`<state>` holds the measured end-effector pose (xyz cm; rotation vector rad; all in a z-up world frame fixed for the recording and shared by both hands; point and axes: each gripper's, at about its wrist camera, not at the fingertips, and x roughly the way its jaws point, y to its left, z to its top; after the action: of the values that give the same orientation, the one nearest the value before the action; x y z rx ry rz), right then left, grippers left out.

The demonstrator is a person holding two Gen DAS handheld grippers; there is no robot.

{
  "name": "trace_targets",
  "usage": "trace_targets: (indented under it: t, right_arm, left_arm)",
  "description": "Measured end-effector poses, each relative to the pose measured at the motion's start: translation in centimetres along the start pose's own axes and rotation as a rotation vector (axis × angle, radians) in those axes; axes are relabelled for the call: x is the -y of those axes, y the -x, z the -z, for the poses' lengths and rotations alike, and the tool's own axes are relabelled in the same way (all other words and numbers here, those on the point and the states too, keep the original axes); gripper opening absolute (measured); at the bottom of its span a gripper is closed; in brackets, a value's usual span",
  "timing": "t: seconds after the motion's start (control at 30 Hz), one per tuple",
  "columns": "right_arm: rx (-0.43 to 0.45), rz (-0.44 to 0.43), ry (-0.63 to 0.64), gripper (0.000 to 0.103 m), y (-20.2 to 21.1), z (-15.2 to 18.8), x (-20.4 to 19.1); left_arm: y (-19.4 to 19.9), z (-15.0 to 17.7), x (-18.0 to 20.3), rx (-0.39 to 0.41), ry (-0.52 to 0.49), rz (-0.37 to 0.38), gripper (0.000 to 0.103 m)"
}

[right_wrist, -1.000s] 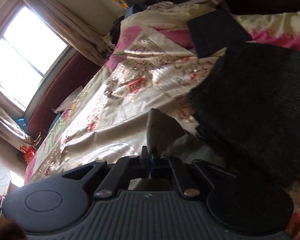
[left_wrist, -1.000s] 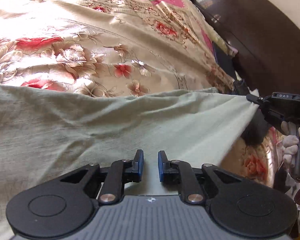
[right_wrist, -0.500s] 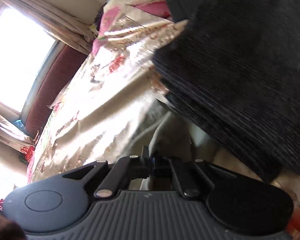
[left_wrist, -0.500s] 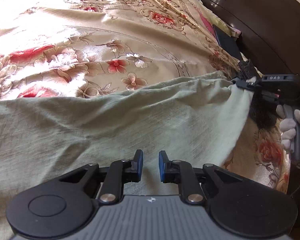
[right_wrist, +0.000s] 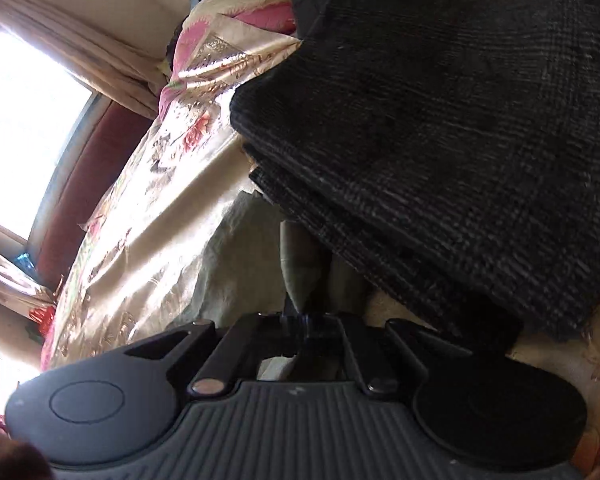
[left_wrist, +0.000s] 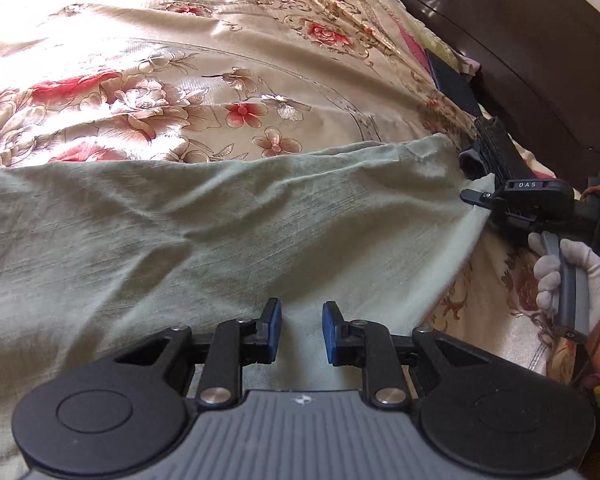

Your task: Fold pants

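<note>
Pale green pants (left_wrist: pixel 228 224) lie spread across a floral bedspread (left_wrist: pixel 180 64). My left gripper (left_wrist: pixel 299 328) is open, low over the near part of the pants, with nothing between its blue pads. My right gripper (left_wrist: pixel 478 197) is at the pants' right edge, shut on the fabric and pulling it taut. In the right wrist view the right gripper (right_wrist: pixel 306 322) is closed on a fold of the green pants (right_wrist: pixel 300 264).
A stack of folded dark grey garments (right_wrist: pixel 460 140) lies just right of the held edge; it also shows in the left wrist view (left_wrist: pixel 496 148). A dark wooden headboard (left_wrist: pixel 540 60) runs along the right. A window (right_wrist: pixel 16 128) with curtains is at the left.
My right gripper has carried the pants' edge down and toward the dark stack, which now fills more of its view. The pants lie flatter. My left gripper stays open over the cloth.
</note>
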<state>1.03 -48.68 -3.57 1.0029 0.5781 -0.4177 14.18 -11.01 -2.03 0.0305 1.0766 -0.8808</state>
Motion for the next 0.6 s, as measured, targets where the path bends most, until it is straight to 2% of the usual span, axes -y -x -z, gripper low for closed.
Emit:
trace_targets:
  t: [0.07, 0.17, 0.23, 0.3, 0.37, 0.53, 0.6]
  right_arm:
    - [0.008, 0.016, 0.009, 0.005, 0.5, -0.1, -0.4]
    - [0.034, 0.042, 0.031, 0.013, 2.5, 0.6, -0.7]
    - [0.056, 0.037, 0.037, 0.033, 4.0, 1.7, -0.9]
    - [0.041, 0.008, 0.007, 0.044, 4.2, 2.5, -0.6]
    - [-0.001, -0.030, -0.028, 0.044, 3.4, 3.0, 0.0]
    - [0.010, -0.120, -0.135, 0.045, 1.9, 3.7, 0.7]
    - [0.018, -0.140, -0.172, 0.041, 1.1, 3.7, 1.2]
  left_arm:
    - [0.0, -0.1, 0.2, -0.003, -0.009, -0.007, 0.036]
    - [0.3, 0.1, 0.5, 0.007, -0.030, -0.023, 0.036]
    - [0.7, 0.7, 0.8, 0.018, -0.055, -0.039, 0.036]
    - [1.0, 1.4, 1.1, 0.027, -0.079, -0.058, 0.037]
    - [1.5, 2.1, 1.4, 0.035, -0.095, -0.079, 0.037]
    - [2.2, 3.1, 1.1, 0.048, -0.069, -0.077, 0.037]
    - [2.1, 3.2, 1.0, 0.049, -0.060, -0.079, 0.037]
